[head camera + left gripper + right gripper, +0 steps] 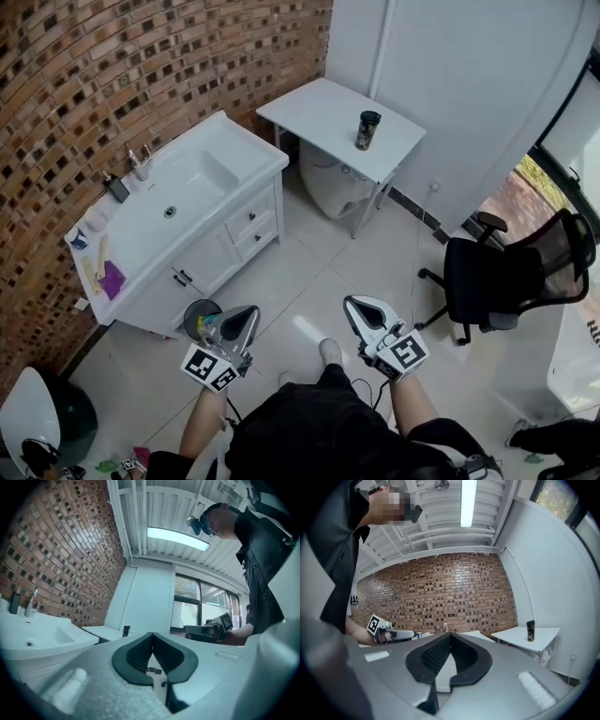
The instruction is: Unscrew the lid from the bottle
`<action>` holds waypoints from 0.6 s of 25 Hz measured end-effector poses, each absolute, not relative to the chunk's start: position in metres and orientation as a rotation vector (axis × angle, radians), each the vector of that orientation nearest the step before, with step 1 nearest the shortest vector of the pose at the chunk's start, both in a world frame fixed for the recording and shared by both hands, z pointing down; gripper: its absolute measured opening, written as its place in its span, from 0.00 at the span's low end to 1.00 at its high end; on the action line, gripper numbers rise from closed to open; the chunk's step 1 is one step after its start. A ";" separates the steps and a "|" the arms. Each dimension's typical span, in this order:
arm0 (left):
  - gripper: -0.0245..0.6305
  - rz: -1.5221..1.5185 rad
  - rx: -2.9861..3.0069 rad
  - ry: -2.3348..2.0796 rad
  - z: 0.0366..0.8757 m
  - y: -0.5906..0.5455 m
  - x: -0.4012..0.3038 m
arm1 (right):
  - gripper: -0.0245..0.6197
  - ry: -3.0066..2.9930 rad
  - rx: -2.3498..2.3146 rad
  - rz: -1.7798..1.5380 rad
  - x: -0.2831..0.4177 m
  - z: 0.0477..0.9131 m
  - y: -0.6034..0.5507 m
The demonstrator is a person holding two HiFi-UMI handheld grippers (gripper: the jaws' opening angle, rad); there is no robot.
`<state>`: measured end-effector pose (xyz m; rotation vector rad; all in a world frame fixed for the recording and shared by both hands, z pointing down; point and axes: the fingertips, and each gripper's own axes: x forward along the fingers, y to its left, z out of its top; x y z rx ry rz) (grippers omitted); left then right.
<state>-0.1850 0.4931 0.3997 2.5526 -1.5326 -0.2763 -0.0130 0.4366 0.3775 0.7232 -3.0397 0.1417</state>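
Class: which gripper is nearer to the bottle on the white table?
Right. The right gripper is held almost directly in line with the bottle, well short of it; the left gripper is farther off, by the sink cabinet.

Dark bottle (367, 130) with black lid (369, 116) still on, upright near the far edge of the white table (319, 108).

The wall (141, 66) is rough brown brick. The floor (309, 272) is smooth white tile, and it shines. The sink cabinet (216, 253) is smooth, white and a bit glossy. The tap (139, 161) is shiny metal. The table (319, 108) is plain white and dull. The bottle (367, 129) is dark with a slight shine. The chair (497, 277) has a black mesh back. The left gripper (152, 635) and right gripper (450, 634) are dull grey plastic with black ridged pads (436, 656).
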 end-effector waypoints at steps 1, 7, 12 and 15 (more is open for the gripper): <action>0.04 -0.266 2.574 -1.480 0.403 0.489 -0.174 | 0.05 -3.017 0.784 0.148 0.000 0.381 0.436; 0.04 -0.266 2.696 -1.143 0.397 0.457 -0.108 | 0.05 -2.937 1.117 0.129 0.074 0.371 0.432; 0.04 -0.290 2.760 -0.994 0.380 0.440 -0.069 | 0.05 -2.908 1.265 0.107 0.112 0.361 0.432; 0.04 -0.295 2.766 -0.974 0.377 0.433 -0.054 | 0.05 -2.899 1.295 0.098 0.128 0.358 0.429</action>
